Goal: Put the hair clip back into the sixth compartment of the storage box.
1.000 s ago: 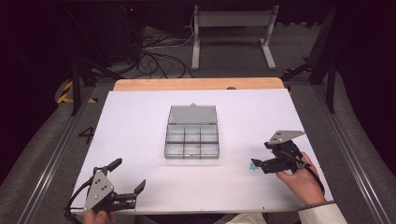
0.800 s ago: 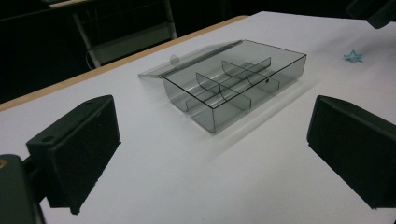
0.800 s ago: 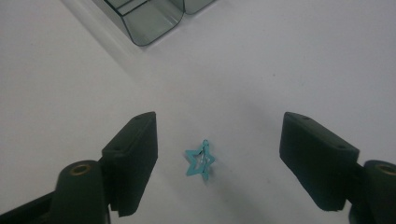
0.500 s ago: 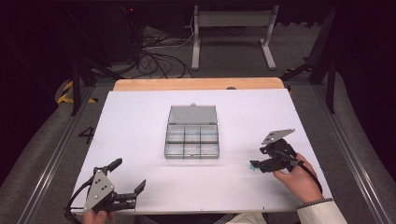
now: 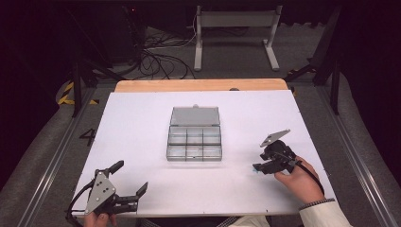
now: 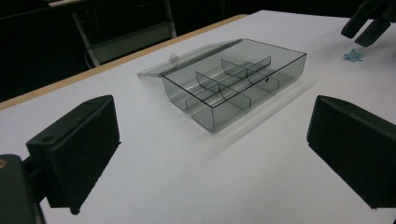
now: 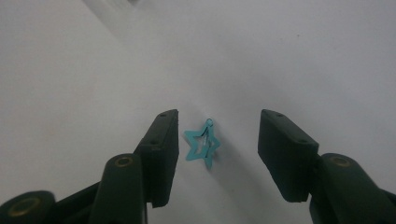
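A small teal star-shaped clip [image 7: 201, 148] lies flat on the white table, and it also shows as a teal speck [image 6: 353, 55] in the left gripper view. My right gripper [image 7: 218, 126] points down over the clip with one jaw on each side. Its jaws have just been closing, but gaps remain and the pads do not touch the clip. In the high view the right gripper [image 5: 259, 166] is at the table's right. My left gripper [image 5: 130, 177] rests near the front left edge, wide open and empty.
A clear smoky compartment box [image 5: 194, 142] sits mid-table with its lid [image 5: 195, 116] folded back flat behind it, and its several compartments [image 6: 233, 84] look empty. The table [image 5: 142, 123] is a white board with a wooden far edge. Cables and a metal stand lie beyond it.
The right gripper's jaws have narrowed around the teal star and the hand has shifted slightly. The left gripper has not moved.
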The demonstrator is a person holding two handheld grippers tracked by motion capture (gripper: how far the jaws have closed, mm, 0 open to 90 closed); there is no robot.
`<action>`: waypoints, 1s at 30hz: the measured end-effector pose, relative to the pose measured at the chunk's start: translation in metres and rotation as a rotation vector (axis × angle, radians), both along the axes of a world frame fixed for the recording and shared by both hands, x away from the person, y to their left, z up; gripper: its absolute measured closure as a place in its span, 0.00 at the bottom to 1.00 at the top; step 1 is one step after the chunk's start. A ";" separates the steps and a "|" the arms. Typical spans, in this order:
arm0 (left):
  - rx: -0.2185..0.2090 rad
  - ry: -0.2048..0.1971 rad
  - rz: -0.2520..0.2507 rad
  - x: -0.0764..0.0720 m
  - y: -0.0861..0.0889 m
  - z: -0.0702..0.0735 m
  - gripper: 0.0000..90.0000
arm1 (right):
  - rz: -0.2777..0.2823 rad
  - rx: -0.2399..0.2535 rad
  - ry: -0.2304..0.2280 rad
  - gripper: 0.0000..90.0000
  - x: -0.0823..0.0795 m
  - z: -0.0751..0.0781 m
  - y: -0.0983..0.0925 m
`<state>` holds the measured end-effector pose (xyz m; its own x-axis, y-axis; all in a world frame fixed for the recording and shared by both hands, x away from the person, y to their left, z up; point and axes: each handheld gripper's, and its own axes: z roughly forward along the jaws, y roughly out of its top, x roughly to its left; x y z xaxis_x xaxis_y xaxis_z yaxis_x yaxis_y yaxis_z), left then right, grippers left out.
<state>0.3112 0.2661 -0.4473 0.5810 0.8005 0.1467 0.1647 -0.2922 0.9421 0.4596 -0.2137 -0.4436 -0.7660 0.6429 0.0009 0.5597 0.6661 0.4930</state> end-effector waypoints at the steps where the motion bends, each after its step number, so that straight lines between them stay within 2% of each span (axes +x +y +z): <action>1: 0.001 0.000 0.000 0.000 0.000 0.000 0.03 | 0.002 -0.005 0.004 0.57 0.001 -0.001 0.000; 18: 0.004 -0.002 0.000 0.001 0.000 0.000 0.03 | -0.006 -0.056 0.057 0.78 0.005 -0.010 0.006; 25: 0.003 -0.002 0.000 0.001 0.000 0.000 0.03 | -0.008 -0.057 0.070 0.83 0.006 -0.011 0.008; 30: 0.003 -0.002 0.002 0.001 0.000 0.000 0.03 | -0.015 -0.061 0.080 0.91 0.007 -0.012 0.009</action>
<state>0.3117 0.2661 -0.4472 0.5792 0.8013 0.1499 0.1636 -0.2944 0.9416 0.4667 -0.2046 -0.4552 -0.7550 0.6554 0.0219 0.6061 0.6847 0.4048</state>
